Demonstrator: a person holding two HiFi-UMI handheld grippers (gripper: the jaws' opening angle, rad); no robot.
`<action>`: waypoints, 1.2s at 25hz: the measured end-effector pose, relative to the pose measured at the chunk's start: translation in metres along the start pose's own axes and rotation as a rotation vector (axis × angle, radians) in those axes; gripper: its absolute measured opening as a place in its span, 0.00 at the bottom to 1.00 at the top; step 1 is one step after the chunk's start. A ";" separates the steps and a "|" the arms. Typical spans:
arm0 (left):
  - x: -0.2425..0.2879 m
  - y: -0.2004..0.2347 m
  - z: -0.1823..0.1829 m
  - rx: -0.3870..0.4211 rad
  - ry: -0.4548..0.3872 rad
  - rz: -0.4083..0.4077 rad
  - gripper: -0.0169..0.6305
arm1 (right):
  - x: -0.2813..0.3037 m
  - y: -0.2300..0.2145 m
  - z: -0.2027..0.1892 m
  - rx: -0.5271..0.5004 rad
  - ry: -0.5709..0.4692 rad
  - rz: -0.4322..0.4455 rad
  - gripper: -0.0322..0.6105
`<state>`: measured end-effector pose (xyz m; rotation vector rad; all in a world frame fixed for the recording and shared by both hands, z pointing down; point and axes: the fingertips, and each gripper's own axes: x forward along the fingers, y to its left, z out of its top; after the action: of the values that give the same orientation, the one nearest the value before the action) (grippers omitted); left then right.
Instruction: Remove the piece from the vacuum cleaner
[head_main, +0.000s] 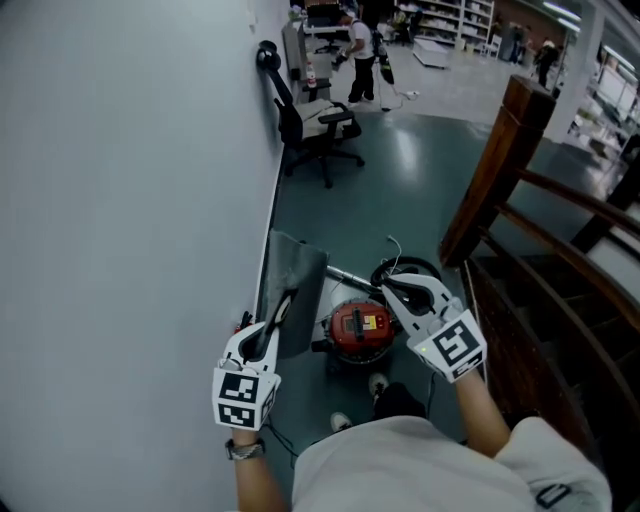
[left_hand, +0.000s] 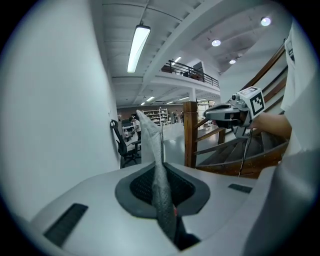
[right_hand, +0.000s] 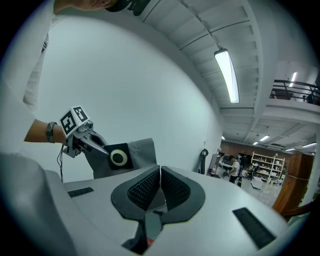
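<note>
Teal floor (head_main: 400, 190) and a bare white wall (head_main: 120, 200) frame the job, with a wooden staircase (head_main: 545, 290) rising at the right and an office chair (head_main: 318, 125) standing far off along the wall. I have the left gripper (head_main: 287, 303) clamped on the edge of a grey dust bag (head_main: 300, 285), the material pinched flat between its pads. The bag hangs in the air close to the wall, up and to the left of the red vacuum cleaner (head_main: 360, 330) and apart from it.

In the right gripper view, the bag's dark collar with its pale ring (right_hand: 118, 158) faces outward (I judge this to be the mouth that seats on the machine's inlet). The right gripper (head_main: 392, 285) hovers over the right side of the cleaner, near the black hose (head_main: 410, 265) coiled on the floor just beyond. Its jaws are drawn together with nothing between them.

By my reading the removal is as good as done: the piece is out and free of the cleaner. What is left is to set the bag down somewhere, and no obvious landing spot shows from here. Whether the cleaner's top is open or shut I cannot tell from the head view.
</note>
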<state>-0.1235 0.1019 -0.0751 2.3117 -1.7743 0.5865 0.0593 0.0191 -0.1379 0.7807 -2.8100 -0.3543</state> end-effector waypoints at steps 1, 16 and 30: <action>-0.003 0.001 0.003 0.013 -0.009 0.005 0.06 | -0.002 0.001 0.003 -0.005 -0.006 0.003 0.10; -0.017 0.000 0.009 0.067 -0.025 0.018 0.06 | -0.027 0.003 0.002 -0.031 0.010 -0.023 0.09; -0.013 -0.007 -0.002 0.061 0.000 -0.009 0.06 | -0.025 0.005 -0.015 -0.015 0.067 -0.032 0.09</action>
<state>-0.1200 0.1161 -0.0782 2.3578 -1.7691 0.6479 0.0817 0.0340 -0.1255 0.8199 -2.7327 -0.3475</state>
